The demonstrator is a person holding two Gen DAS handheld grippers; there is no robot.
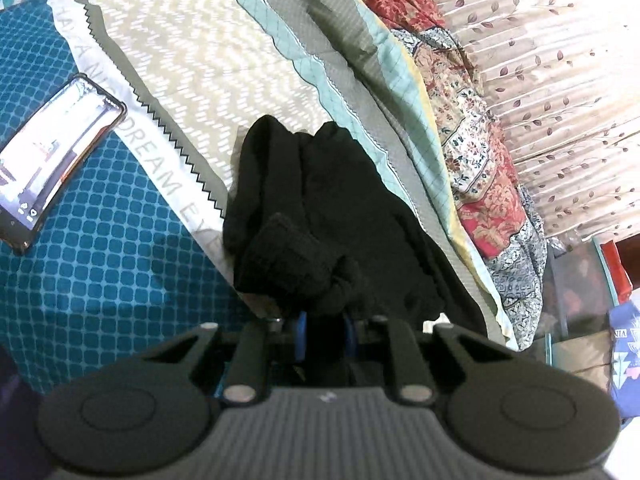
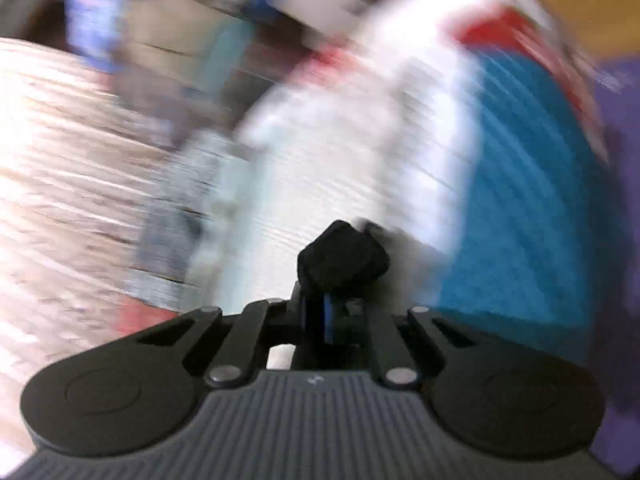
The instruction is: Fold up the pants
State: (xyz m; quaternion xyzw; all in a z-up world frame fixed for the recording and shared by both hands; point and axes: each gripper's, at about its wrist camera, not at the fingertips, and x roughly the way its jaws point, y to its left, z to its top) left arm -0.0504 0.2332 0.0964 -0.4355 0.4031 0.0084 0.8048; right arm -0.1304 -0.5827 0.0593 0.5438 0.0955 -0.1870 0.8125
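The black pants [image 1: 320, 208] lie bunched on the bed, across the patterned sheet and beside the pillow. My left gripper [image 1: 324, 320] is shut on a ribbed black cuff of the pants, which bulges over the blue finger pads. In the right wrist view my right gripper [image 2: 320, 312] is shut on a small black fold of the pants [image 2: 342, 256]. That view is heavily motion-blurred, so the rest of the pants is not visible there.
A phone [image 1: 52, 160] with a lit screen lies on the teal sheet [image 1: 100, 260] at left. A grey and mint pillow [image 1: 340, 40] and a floral quilt [image 1: 472, 140] lie to the right. A leaf-print curtain [image 1: 560, 60] hangs at far right.
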